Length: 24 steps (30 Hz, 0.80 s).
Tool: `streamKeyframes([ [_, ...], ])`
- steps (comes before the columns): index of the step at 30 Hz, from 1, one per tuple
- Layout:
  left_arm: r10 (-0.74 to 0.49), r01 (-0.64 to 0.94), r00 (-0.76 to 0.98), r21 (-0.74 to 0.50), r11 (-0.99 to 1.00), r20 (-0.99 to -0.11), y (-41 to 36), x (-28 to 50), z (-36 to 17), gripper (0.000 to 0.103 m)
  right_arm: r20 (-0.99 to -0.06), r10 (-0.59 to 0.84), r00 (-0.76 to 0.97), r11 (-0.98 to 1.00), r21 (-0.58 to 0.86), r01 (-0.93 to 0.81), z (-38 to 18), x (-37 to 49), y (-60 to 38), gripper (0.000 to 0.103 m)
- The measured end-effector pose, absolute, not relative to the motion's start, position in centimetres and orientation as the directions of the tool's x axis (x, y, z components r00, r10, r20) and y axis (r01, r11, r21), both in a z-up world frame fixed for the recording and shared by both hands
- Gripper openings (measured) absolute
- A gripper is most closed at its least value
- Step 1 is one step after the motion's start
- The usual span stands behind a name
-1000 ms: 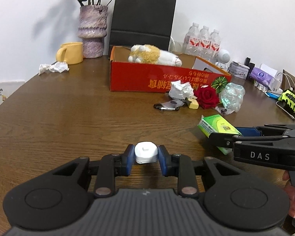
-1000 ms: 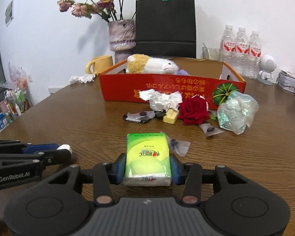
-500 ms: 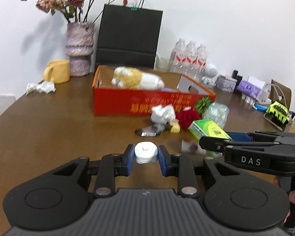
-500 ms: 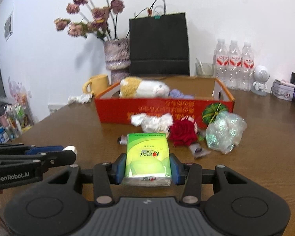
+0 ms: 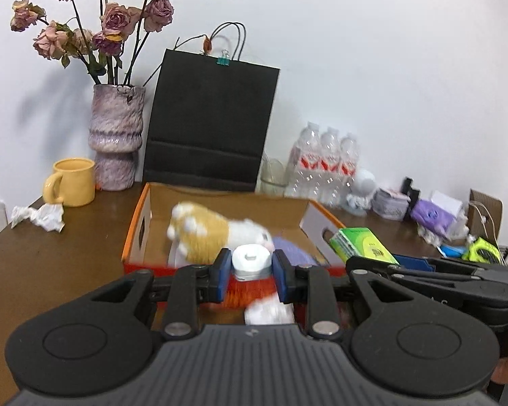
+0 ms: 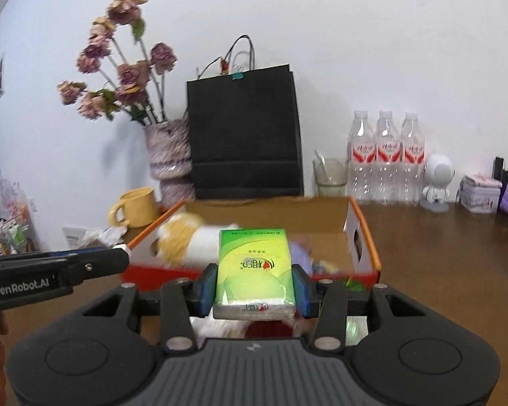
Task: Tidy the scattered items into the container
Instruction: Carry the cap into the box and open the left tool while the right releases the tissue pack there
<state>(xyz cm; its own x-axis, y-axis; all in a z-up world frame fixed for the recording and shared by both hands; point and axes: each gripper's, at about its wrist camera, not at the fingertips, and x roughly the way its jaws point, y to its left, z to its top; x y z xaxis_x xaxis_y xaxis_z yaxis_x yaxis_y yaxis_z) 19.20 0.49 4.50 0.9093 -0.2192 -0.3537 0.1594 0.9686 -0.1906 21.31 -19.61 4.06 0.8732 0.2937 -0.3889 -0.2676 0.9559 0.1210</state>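
The tidying is looking partly done, with two things on their way in. Starting at the left, a crumpled paper (image 5: 39,216) is lying near the table's (image 5: 50,264) left edge beside a yellow mug (image 5: 71,181), well apart from the red box (image 5: 139,230), so it is probably still waiting to be collected. Inside the box a plush toy (image 5: 216,233) and something purple (image 5: 293,249) are already lying on the floor of it. The left gripper (image 5: 250,272) is clamping a small white cap-like object (image 5: 251,261) between its blue pads (image 5: 223,272), and that object is hanging at about the box's near wall, over the plush toy. Just under the gripper a white crumpled thing (image 5: 269,311) is showing outside the box's near wall, apparently not yet tidied. Further right, the right gripper (image 6: 254,287) is squeezing a green tissue pack (image 6: 254,267) by its long sides, the pads (image 6: 206,287) pressing both flanks, with the pack poking forward over the near wall toward the box's right half. Beneath it, a red item (image 6: 267,330) and something shiny and clear (image 6: 355,330) are peeking out in front of the box, blurred, so several pieces are likely remaining after these two get released.
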Motion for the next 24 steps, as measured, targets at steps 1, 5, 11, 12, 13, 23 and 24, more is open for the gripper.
streamKeyframes([
  [1, -0.217, 0.155, 0.911, -0.195, 0.968, -0.351, 0.5, 20.1, 4.6, 0.027, -0.390, 0.290, 0.874, 0.957, 0.123, -0.263, 4.2, 22.3, -19.7, 0.044],
  [5, -0.205, 0.137, 0.916, -0.211, 0.968, -0.345, 0.4, 23.9, 4.4, 0.027, -0.399, 0.277, 0.874, 0.961, 0.133, -0.244, 4.2, 26.5, -19.8, 0.044],
  [11, -0.182, 0.109, 0.912, -0.212, 0.971, -0.368, 0.0, 29.4, 3.4, 0.027, -0.425, 0.266, 0.865, 0.964, 0.139, -0.228, 3.1, 31.7, -19.4, 0.044],
  [12, -0.178, 0.105, 0.908, -0.206, 0.973, -0.378, -0.2, 30.1, 3.1, 0.027, -0.436, 0.269, 0.859, 0.963, 0.145, -0.229, 2.8, 32.3, -19.4, 0.044],
  [13, -0.175, 0.103, 0.904, -0.200, 0.974, -0.389, -0.4, 30.8, 2.7, 0.027, -0.449, 0.271, 0.852, 0.962, 0.148, -0.228, 2.4, 33.0, -19.3, 0.044],
  [23, -0.144, 0.101, 0.894, -0.122, 0.987, -0.424, -1.8, 33.3, 0.5, 0.027, -0.542, 0.234, 0.807, 0.972, 0.124, -0.199, -0.5, 35.3, -19.3, 0.044],
  [24, -0.145, 0.102, 0.894, -0.121, 0.987, -0.424, -1.7, 33.3, 0.5, 0.027, -0.545, 0.234, 0.805, 0.972, 0.124, -0.199, -0.6, 35.4, -19.3, 0.044],
])
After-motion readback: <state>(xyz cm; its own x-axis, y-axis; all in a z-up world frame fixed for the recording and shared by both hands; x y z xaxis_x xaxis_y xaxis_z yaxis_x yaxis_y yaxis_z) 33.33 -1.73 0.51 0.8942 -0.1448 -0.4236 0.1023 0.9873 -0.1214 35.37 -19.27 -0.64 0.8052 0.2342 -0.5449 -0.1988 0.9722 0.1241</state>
